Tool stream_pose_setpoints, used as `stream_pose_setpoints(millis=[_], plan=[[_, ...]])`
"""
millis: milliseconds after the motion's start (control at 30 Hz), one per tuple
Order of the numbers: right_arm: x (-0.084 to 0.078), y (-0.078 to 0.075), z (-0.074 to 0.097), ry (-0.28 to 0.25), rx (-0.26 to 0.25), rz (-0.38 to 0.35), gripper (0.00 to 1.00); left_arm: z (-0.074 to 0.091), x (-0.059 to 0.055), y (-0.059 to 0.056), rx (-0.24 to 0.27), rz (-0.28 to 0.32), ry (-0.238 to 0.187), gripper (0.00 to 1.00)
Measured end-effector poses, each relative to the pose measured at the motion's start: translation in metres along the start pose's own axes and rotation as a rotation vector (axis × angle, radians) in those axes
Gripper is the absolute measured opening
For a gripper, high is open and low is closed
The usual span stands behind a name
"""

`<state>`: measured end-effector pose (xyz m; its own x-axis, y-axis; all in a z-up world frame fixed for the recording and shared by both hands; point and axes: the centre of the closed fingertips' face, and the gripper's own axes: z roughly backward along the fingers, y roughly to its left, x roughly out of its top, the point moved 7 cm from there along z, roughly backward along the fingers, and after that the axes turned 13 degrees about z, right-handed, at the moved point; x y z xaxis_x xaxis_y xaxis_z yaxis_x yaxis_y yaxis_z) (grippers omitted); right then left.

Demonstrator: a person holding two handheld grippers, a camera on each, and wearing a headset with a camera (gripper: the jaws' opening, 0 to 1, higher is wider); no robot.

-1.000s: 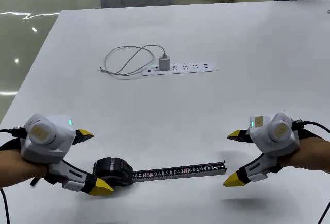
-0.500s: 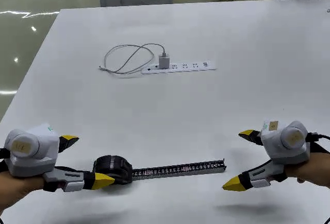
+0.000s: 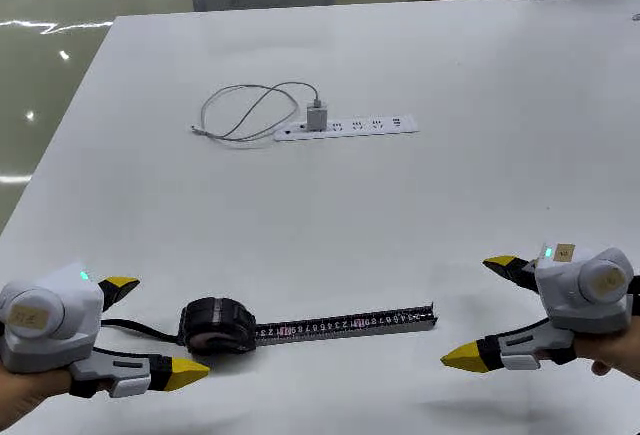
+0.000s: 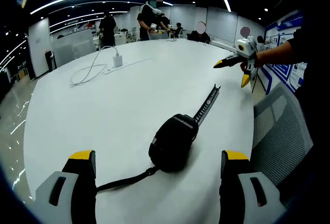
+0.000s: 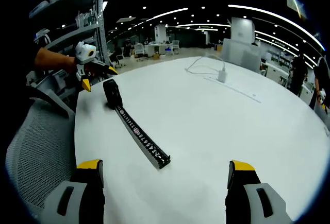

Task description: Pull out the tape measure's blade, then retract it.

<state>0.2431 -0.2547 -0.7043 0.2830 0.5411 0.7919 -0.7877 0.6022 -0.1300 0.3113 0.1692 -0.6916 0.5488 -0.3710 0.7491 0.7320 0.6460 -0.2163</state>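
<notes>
A black tape measure [image 3: 217,325] lies on the white table [image 3: 400,215] near its front edge, its blade [image 3: 345,323] drawn out to the right and lying flat. My left gripper [image 3: 155,330] stands open just left of the case, clear of it, with the case [image 4: 174,141] ahead between its yellow-tipped jaws. My right gripper [image 3: 485,310] is open to the right of the blade's end hook [image 5: 162,161], apart from it. A black wrist strap [image 4: 124,181] trails from the case toward my left gripper.
A white power strip [image 3: 345,129] with a plugged charger and a coiled grey cable [image 3: 245,113] lies at mid-table. A grey mesh chair [image 4: 281,131] stands close by the table's front edge. Several people stand at the far end of the room.
Both grippers have drawn back from the tape measure, the left to the left and down, the right further right. The tape measure stays put with its blade out.
</notes>
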Motion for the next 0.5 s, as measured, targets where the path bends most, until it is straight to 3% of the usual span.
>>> stream_pose_setpoints(millis=[167, 300, 500], plan=[[-0.006, 0.002, 0.011, -0.002, -0.044, -0.033, 0.99, 0.009, -0.003, 0.001, 0.041, -0.008, -0.018, 0.99], [-0.007, 0.006, 0.022, -0.015, -0.077, -0.052, 0.99, 0.018, -0.004, 0.001, 0.065, 0.024, -0.059, 0.99], [-0.018, 0.015, 0.028, 0.015, -0.08, -0.048, 0.99, 0.022, -0.017, 0.0, 0.073, 0.038, -0.059, 0.99]])
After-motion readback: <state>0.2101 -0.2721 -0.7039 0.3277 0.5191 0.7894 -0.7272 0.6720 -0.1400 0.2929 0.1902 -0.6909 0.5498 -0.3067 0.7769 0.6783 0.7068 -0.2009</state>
